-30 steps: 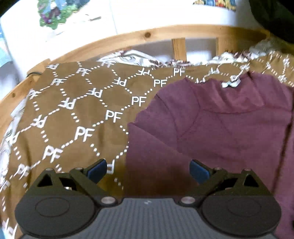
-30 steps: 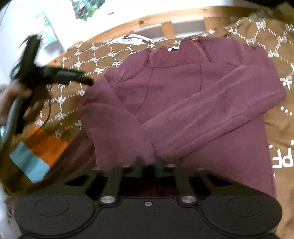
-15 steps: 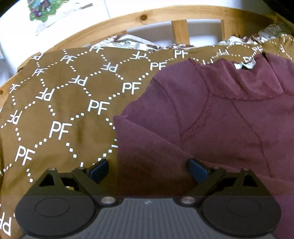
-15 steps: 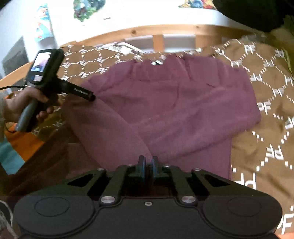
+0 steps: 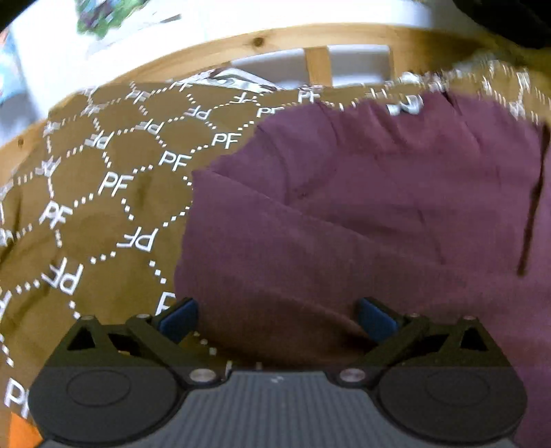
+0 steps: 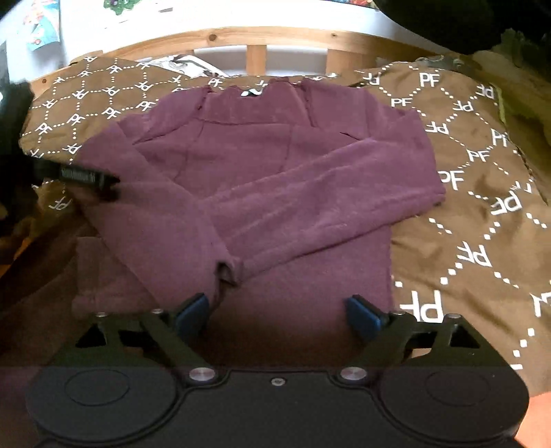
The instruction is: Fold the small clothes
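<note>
A small maroon long-sleeved top (image 6: pixel 275 165) lies flat on a brown blanket with white PF letters (image 6: pixel 465 193). Both sleeves are folded across its front, and the cuffs (image 6: pixel 227 268) meet near the bottom middle. My right gripper (image 6: pixel 277 315) is open over the lower hem, holding nothing. My left gripper (image 5: pixel 277 315) is open over the top's left sleeve (image 5: pixel 292 258). Its black finger (image 6: pixel 86 177) shows at the top's left edge in the right wrist view.
A wooden slatted bed rail (image 6: pixel 256 55) runs along the far side, with a white wall behind it. Dark fabric (image 6: pixel 465 24) sits at the upper right. The blanket also shows in the left wrist view (image 5: pixel 103 206).
My right gripper has opened and let go of the sleeve cuff, which now lies on the top's front. My left gripper has shifted right over the sleeve.
</note>
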The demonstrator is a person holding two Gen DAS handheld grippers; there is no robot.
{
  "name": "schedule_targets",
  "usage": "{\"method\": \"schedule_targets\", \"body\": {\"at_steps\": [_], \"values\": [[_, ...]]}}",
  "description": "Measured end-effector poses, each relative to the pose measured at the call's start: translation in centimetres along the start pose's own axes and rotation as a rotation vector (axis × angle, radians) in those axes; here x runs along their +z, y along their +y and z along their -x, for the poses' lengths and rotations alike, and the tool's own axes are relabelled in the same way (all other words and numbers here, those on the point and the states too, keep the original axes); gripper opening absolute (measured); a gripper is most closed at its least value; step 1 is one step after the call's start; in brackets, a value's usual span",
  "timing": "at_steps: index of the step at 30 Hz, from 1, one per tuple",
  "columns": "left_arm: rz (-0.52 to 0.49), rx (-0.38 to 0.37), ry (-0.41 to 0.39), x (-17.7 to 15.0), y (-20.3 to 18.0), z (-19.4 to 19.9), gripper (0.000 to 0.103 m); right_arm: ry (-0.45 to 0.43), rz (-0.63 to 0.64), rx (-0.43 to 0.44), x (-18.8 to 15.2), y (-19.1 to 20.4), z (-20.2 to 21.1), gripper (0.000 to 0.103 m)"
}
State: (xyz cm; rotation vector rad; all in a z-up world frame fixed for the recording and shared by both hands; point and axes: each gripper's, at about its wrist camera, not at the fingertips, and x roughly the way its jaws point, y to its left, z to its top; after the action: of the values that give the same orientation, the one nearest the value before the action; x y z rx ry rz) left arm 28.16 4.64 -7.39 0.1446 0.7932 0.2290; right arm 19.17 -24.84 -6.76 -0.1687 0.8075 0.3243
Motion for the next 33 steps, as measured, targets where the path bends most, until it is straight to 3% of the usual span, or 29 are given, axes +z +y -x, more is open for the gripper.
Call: {"method": "schedule_targets", "body": {"at_steps": [8,15,18,21,26,33], "values": [[0.131,-0.035,0.047,0.3,1.2,2.7,0.102,-0.07,-0.011,0.011,-0.6,-0.2,3.2,0.102],[0.126,-0.081,0.117,-1.3,1.1,6.4,0.102,-0.105,0.021,0.051,-1.0,-0.2,6.2,0.102],[0.122,-0.095,0.11,-2.3,1.0,8.3,0.102,-0.115,0.053,0.08,-1.1,-0.2,7.9,0.102],[0.102,-0.124,0.119,-3.4,0.7,10.0,0.103,-0.068,0.141,0.091,-1.5,0.4,9.1,0.102],[0.002,-0.213,0.21,-5.7,-0.3,12.1,0.103,-0.03,0.286,0.094,-3.5,1.2,11.5,0.102],[-0.048,-0.25,0.199,-7.1,-1.1,14.9,0.103,0.061,0.382,0.085,-6.7,2.1,12.4,0.102]]}}
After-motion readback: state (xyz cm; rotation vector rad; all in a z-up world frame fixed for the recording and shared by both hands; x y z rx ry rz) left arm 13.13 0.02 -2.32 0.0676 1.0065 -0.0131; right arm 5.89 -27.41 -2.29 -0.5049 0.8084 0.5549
